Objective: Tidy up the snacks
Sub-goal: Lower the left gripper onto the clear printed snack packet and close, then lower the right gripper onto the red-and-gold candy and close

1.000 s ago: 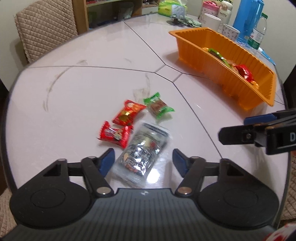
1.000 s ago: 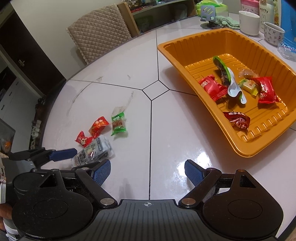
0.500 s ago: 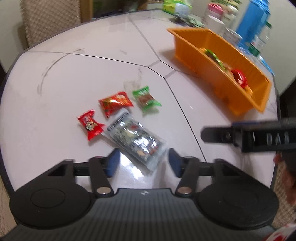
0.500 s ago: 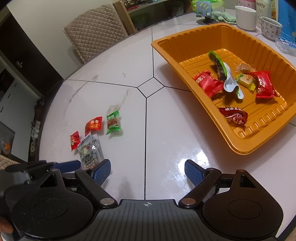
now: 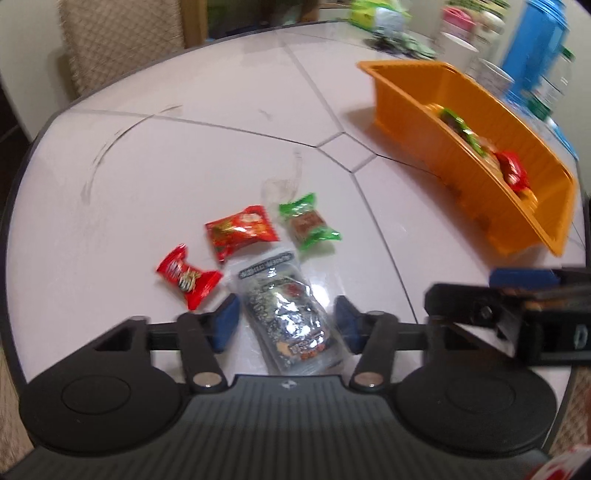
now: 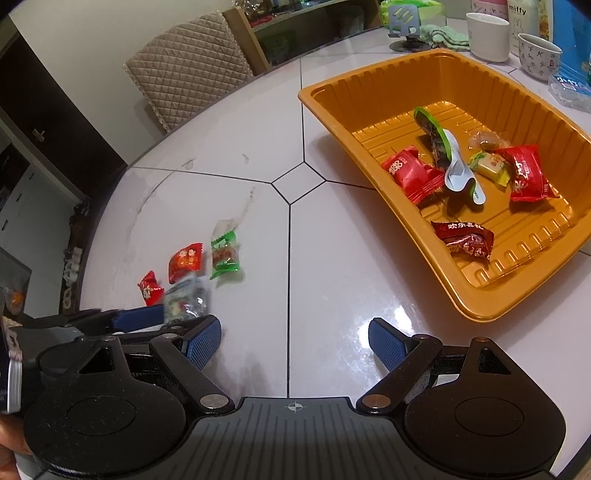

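A silver foil snack packet [image 5: 288, 314] lies on the white table between the blue pads of my left gripper [image 5: 287, 323]. Its jaws are closing and stand right at the packet's sides, without visibly squeezing it. Just beyond lie a small red candy [image 5: 188, 277], a larger red packet [image 5: 240, 230] and a green-ended candy [image 5: 308, 225]. The orange tray [image 6: 369, 122] at the right holds several wrapped snacks. My right gripper [image 6: 295, 343] hangs open over bare table, nothing between its fingers. In the right wrist view the silver packet [image 6: 184, 301] shows beside the left gripper's blue finger [image 6: 140, 317].
Cups [image 6: 487, 35], a blue bottle [image 5: 535, 40] and a green cloth [image 6: 447, 37] stand behind the tray at the table's far side. A quilted chair [image 6: 188, 66] sits at the far edge. The table's rounded rim [image 5: 22, 177] runs along the left.
My left gripper's jaws opened a little, then narrowed around the silver packet, which now lies lengthwise between them. The right gripper has stayed where it was, still open.
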`<state>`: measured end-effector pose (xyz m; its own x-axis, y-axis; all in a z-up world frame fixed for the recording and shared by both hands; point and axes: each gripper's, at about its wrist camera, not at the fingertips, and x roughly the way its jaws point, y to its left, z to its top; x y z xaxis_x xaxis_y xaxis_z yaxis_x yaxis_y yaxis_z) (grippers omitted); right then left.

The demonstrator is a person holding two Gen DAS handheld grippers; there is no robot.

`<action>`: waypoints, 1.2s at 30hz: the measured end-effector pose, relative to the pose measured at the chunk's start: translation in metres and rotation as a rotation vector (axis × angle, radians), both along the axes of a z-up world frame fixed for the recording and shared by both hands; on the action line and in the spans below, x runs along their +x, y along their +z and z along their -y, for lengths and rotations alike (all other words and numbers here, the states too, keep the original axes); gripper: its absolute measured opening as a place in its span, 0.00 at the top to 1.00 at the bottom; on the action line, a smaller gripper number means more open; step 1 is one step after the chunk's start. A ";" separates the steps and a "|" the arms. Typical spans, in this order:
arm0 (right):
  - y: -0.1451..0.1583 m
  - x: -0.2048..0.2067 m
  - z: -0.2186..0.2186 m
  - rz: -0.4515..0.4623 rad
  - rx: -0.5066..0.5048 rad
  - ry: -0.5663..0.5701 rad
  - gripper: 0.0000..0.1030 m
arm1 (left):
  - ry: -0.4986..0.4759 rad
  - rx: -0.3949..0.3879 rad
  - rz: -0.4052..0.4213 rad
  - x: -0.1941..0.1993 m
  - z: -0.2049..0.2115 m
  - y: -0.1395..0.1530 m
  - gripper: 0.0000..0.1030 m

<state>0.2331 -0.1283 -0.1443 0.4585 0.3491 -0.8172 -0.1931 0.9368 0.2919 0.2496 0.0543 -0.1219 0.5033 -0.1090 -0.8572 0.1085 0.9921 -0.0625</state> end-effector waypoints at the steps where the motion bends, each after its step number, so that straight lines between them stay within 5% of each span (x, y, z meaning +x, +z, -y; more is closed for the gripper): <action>1: 0.000 0.000 0.000 0.000 0.000 0.000 0.16 | -0.023 -0.001 0.005 -0.002 0.001 0.000 0.59; 24: 0.001 0.000 -0.002 0.006 0.005 0.028 0.16 | -0.009 0.002 0.014 -0.009 -0.002 0.006 0.67; 36: 0.006 0.002 -0.045 0.126 -0.037 0.228 0.22 | 0.166 -0.006 0.056 -0.042 -0.059 0.034 0.67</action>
